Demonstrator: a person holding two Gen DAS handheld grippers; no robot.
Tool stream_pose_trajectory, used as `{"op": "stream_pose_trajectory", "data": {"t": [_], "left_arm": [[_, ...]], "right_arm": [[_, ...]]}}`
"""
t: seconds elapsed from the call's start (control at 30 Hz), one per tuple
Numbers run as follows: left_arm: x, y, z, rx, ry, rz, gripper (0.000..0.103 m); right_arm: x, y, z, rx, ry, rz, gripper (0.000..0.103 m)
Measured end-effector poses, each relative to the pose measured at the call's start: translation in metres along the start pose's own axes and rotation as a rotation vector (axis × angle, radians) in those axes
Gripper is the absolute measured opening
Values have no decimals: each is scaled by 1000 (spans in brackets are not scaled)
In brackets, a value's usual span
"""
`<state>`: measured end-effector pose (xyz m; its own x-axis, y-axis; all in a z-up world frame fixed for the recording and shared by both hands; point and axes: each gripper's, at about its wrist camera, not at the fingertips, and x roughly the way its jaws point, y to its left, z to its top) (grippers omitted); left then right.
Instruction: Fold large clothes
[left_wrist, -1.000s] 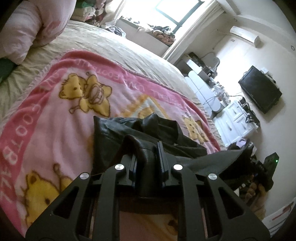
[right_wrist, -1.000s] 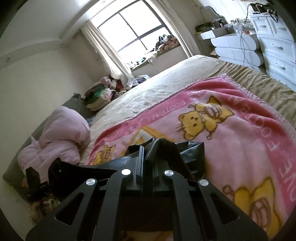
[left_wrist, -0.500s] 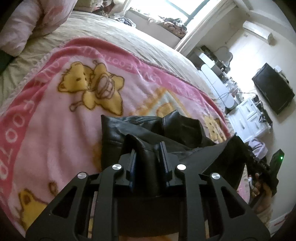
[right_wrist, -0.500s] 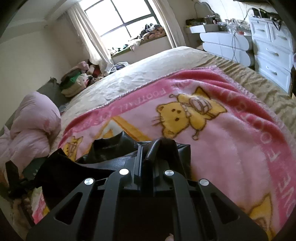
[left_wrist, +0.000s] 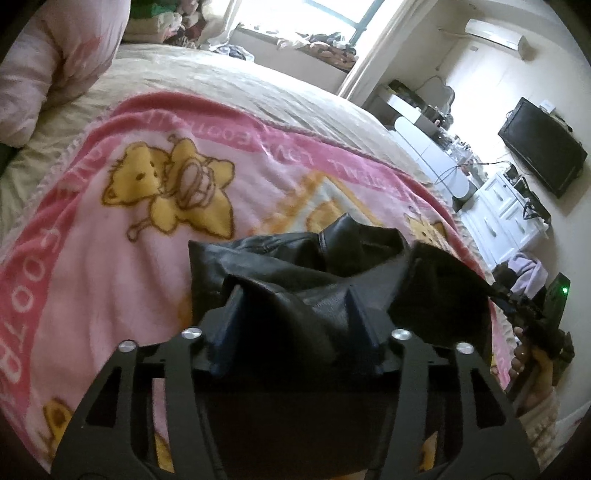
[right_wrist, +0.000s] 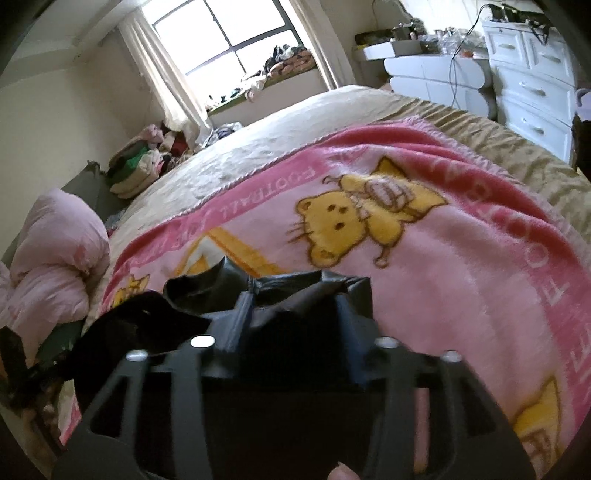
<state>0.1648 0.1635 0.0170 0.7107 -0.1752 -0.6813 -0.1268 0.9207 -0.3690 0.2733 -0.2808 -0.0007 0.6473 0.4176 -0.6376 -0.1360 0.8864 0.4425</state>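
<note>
A black leather-like garment (left_wrist: 280, 258) lies bunched on a pink blanket (left_wrist: 110, 258) with yellow bears. My left gripper (left_wrist: 293, 295) hovers low over its near edge. Its jaws are opening, and a slack fold of the garment lies between the fingers with the pads off it. In the right wrist view the same garment (right_wrist: 207, 288) rests on the blanket (right_wrist: 461, 277). My right gripper (right_wrist: 293, 299) is over it, jaws also opening, with loose black cloth between the spread fingers. The garment's near part is hidden under both grippers.
The blanket covers a beige bed (left_wrist: 221, 85). A pink duvet bundle (left_wrist: 55, 62) lies at the bed's left, and piled clothes (right_wrist: 140, 166) sit by the window. White drawers (right_wrist: 532, 92) and a wall TV (left_wrist: 543, 147) stand beyond the bed. A hand (left_wrist: 532, 369) shows at right.
Both grippers were shut on folds of the black garment and have sunk toward the blanket. Their jaws now stand apart and the cloth sags loose between them.
</note>
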Motion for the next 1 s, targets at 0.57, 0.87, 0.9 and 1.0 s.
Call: {"op": "stream_pose_trajectory", "data": {"t": [0.57, 0.87, 0.9, 1.0], "left_arm": [[4, 10, 4, 53, -70, 151, 70], [38, 3, -13, 175, -22, 206, 14], [38, 3, -14, 178, -25, 201, 10], [34, 3, -13, 184, -43, 190, 9]], "right_arm": [[36, 17, -10, -266, 81, -145, 79], [53, 17, -5, -316, 73, -169, 14], [53, 16, -4, -316, 66, -173, 2], [53, 11, -2, -305, 75, -165, 1]]}}
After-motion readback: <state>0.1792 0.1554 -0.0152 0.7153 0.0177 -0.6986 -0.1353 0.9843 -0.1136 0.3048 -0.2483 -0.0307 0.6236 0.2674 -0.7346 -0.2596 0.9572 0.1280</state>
